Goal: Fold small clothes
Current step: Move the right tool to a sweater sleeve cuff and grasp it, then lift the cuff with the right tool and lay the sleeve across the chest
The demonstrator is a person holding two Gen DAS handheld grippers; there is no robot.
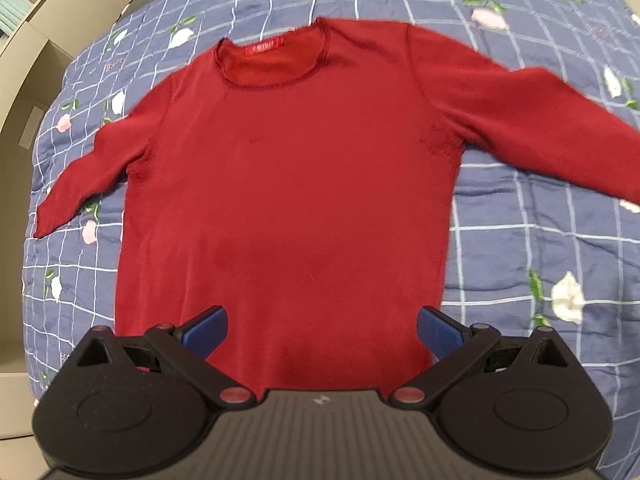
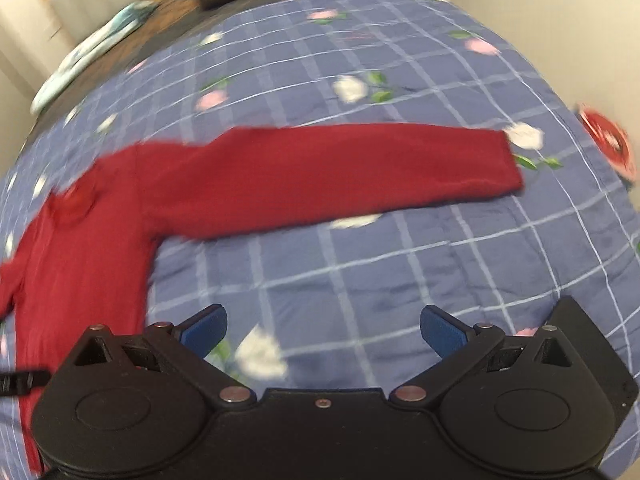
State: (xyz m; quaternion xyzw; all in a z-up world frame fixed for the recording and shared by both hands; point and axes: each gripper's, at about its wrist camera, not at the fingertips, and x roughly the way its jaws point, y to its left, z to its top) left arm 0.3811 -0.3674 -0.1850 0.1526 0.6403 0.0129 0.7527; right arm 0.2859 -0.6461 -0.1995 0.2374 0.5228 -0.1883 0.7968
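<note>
While the red sweater (image 1: 288, 184) lies flat on the floral quilt (image 1: 540, 240), sleeves spread, your left claw (image 1: 322, 334) hangs wide open over its hem. Your right claw (image 2: 322, 334) gapes empty beside its body, near the outstretched sleeve (image 2: 328, 172).

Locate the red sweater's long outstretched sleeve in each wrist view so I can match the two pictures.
Left wrist: the sleeve runs from the shoulder to the right edge.
Right wrist: the sleeve crosses the middle, cuff at right.
Shared landmark: the blue floral checked quilt beneath it.
</note>
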